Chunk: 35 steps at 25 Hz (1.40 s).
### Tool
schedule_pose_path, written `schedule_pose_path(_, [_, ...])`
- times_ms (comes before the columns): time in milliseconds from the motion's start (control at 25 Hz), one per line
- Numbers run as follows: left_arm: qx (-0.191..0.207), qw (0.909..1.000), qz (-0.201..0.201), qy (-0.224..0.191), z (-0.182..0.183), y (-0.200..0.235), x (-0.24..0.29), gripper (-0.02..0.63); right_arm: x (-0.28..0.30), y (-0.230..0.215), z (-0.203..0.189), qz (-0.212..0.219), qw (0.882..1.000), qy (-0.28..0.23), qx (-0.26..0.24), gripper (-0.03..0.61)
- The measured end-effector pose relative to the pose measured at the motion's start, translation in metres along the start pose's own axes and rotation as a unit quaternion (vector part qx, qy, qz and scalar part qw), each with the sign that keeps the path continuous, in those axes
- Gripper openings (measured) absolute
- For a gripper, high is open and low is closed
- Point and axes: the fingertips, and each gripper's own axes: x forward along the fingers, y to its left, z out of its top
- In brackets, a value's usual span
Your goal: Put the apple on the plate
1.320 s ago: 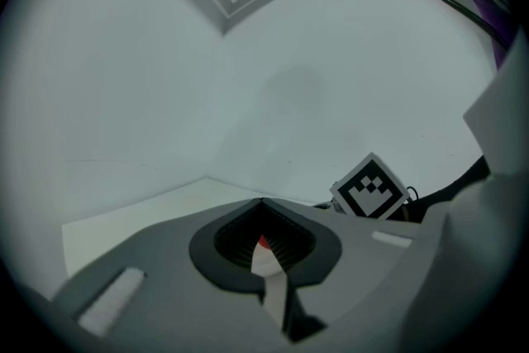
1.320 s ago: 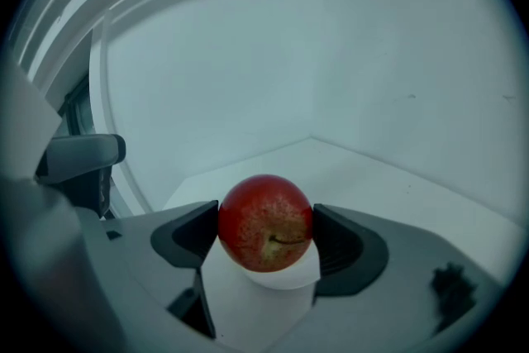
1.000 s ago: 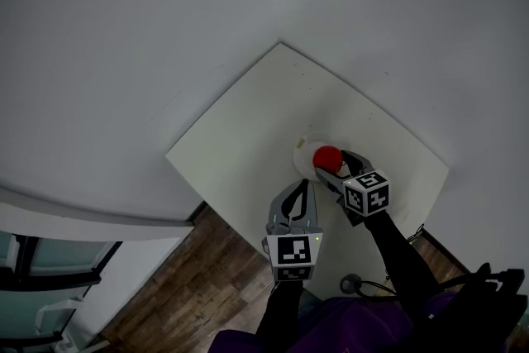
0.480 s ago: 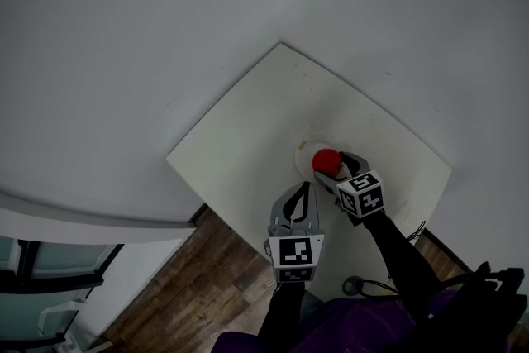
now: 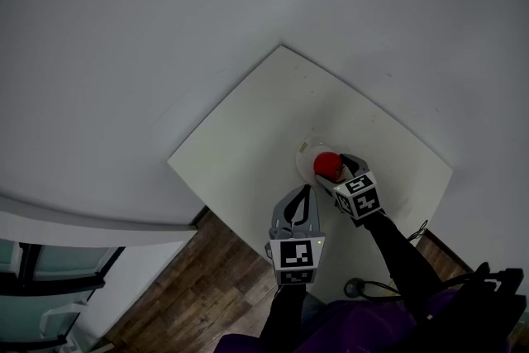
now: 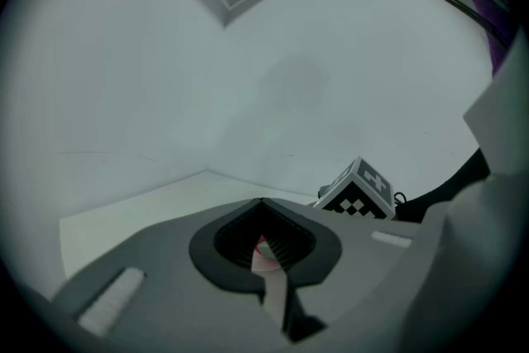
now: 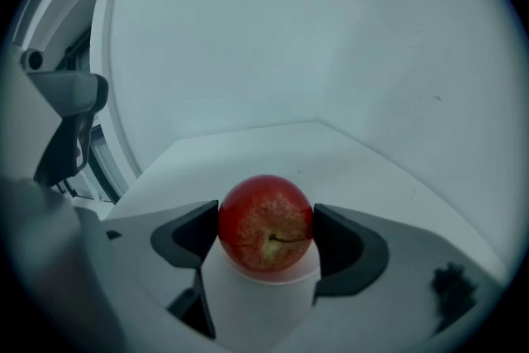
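Observation:
A red apple [image 5: 327, 165] sits low over a small white plate [image 5: 302, 153] on the white table [image 5: 248, 128]. My right gripper [image 5: 332, 168] is shut on the apple; in the right gripper view the dark pads press both sides of the apple [image 7: 265, 221], and the plate [image 7: 273, 277] shows just beneath it. Whether the apple touches the plate I cannot tell. My left gripper [image 5: 306, 191] hangs shut and empty over the table's near edge, just left of the right one. In the left gripper view its jaws [image 6: 264, 248] meet, and the right gripper's marker cube [image 6: 359, 193] shows behind them.
The table stands in a corner of pale walls, with one corner pointing away from me. Wooden floor [image 5: 198, 285] lies below its near left edge. A pale cabinet with glass doors [image 5: 50, 293] is at the lower left. A dark cable [image 5: 355, 286] lies near my feet.
The right gripper, holding the apple, has come slightly nearer and lower over the plate. The left gripper has barely moved.

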Motion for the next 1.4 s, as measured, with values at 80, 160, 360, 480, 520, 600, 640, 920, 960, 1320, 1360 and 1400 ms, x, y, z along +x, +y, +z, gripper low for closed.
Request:
schedule_pose_path(80, [-0.003,1.0,0.0,0.003,-0.001,0.0,0.0,0.006,0.001,-0.001,0.0,0.0,1.0,-0.002,0.008,0.36])
schedule_pose_path(160, [-0.002,1.0,0.001,0.001,0.0,0.001,0.0,0.006,0.001,-0.002,0.001,0.0,1.0,-0.004,0.018,0.36])
schedule_pose_path(360, [0.002,1.0,-0.001,0.005,-0.001,-0.001,-0.002,0.006,0.001,-0.003,0.003,0.002,0.999,-0.007,0.031,0.361])
schedule_pose_path(480, [0.002,1.0,-0.001,0.003,0.001,-0.001,-0.002,0.006,-0.001,-0.003,0.007,0.005,1.0,-0.01,0.028,0.36])
schedule_pose_path(520, [0.003,1.0,-0.001,0.001,0.002,0.0,-0.002,0.006,-0.002,-0.004,0.009,0.005,1.0,-0.013,0.027,0.361])
schedule_pose_path(600, [0.001,1.0,0.001,-0.001,0.004,0.0,-0.003,0.006,-0.005,-0.006,0.014,0.003,0.999,-0.019,0.026,0.36])
schedule_pose_path(640, [0.001,1.0,0.002,-0.002,0.004,0.0,-0.003,0.006,-0.007,-0.007,0.016,0.002,0.999,-0.022,0.025,0.361])
schedule_pose_path(920, [0.012,0.9998,0.002,-0.014,0.012,-0.003,-0.001,0.006,-0.026,-0.015,0.04,-0.01,0.998,-0.065,0.02,0.36])
schedule_pose_path(960, [0.014,0.9998,0.001,-0.015,0.013,-0.004,-0.001,0.006,-0.031,-0.016,0.045,-0.013,0.997,-0.077,0.021,0.36])
schedule_pose_path(1320, [0.025,0.9991,0.006,-0.034,0.032,-0.01,-0.012,0.006,-0.103,-0.009,0.1,-0.015,0.983,-0.182,0.029,0.346])
schedule_pose_path(1360, [0.027,0.9989,0.006,-0.039,0.035,-0.012,-0.014,0.006,-0.112,-0.008,0.104,-0.023,0.981,-0.192,0.026,0.314])
schedule_pose_path(1400, [0.023,0.9989,0.007,-0.041,0.04,-0.014,-0.016,0.006,-0.122,-0.008,0.108,-0.034,0.979,-0.201,0.024,0.24])
